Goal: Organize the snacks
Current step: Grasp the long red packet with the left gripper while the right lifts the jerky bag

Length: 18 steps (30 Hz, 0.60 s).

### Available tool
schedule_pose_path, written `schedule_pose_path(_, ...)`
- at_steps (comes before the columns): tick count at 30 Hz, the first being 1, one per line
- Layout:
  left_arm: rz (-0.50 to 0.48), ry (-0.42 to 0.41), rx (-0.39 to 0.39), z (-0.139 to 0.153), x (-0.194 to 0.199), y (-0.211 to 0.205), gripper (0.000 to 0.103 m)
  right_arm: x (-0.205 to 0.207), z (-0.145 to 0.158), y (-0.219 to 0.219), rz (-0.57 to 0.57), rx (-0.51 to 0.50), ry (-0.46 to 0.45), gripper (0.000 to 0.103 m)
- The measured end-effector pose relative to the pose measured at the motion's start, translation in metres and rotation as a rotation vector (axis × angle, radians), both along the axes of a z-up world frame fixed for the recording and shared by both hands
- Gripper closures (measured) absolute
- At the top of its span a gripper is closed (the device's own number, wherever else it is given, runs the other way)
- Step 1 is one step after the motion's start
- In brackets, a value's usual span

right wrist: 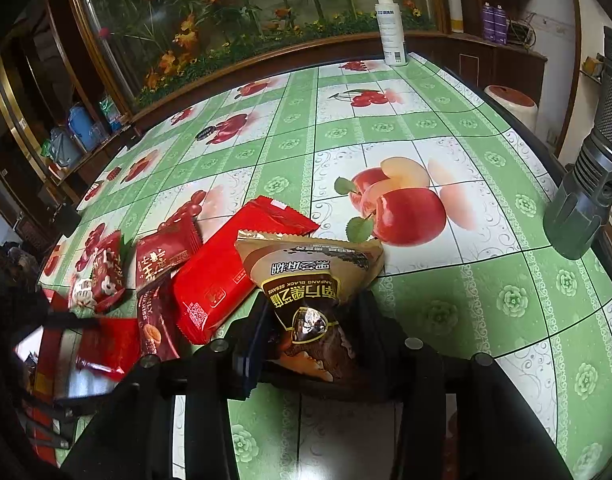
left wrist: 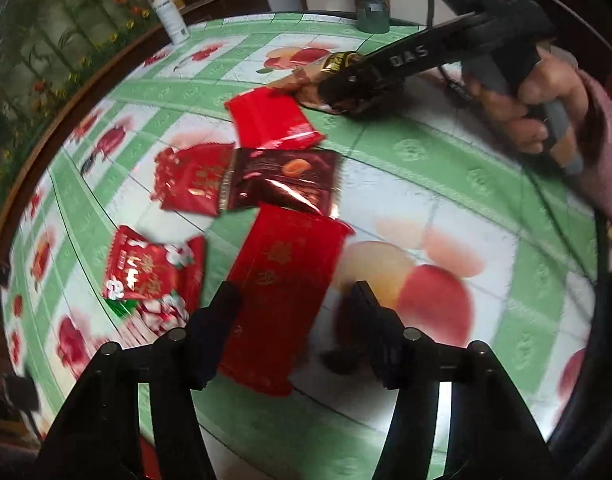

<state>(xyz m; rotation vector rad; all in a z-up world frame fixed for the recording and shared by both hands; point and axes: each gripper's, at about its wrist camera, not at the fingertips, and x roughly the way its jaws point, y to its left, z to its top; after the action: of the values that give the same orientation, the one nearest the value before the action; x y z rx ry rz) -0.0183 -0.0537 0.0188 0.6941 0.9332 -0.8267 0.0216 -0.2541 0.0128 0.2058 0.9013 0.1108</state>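
Note:
Several snack packets lie on a green fruit-print tablecloth (left wrist: 426, 168). In the left wrist view my left gripper (left wrist: 294, 300) is open, its fingers either side of a long red packet (left wrist: 282, 288) just above the table. Beyond it lie a dark brown packet (left wrist: 282, 184), a red packet with gold print (left wrist: 194, 180), a plain red packet (left wrist: 270, 120) and a red-and-white packet (left wrist: 154, 272). My right gripper (right wrist: 314, 320) is shut on a brown-and-gold black sesame packet (right wrist: 310, 280), also seen in the left view (left wrist: 326, 76). The plain red packet (right wrist: 234, 272) lies beside it.
A white spray bottle (right wrist: 392, 28) stands at the table's far edge. A grey metal cylinder (right wrist: 586, 200) stands at the right edge. A wooden-framed glass cabinet with flowers (right wrist: 226, 20) runs behind the table. The table's dark rim (left wrist: 66, 112) curves along the left.

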Motion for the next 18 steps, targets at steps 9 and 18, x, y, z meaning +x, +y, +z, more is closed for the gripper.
schedule_pose_path(9,0.128,-0.031,0.029,0.01,-0.024,-0.001,0.046,0.0,-0.001,0.0,-0.002,0.003,0.002,0.057)
schedule_pose_path(18,0.16,0.032,0.011,-0.002,-0.013,-0.001,0.045,0.0,-0.001,0.0,-0.001,-0.001,-0.003,0.056)
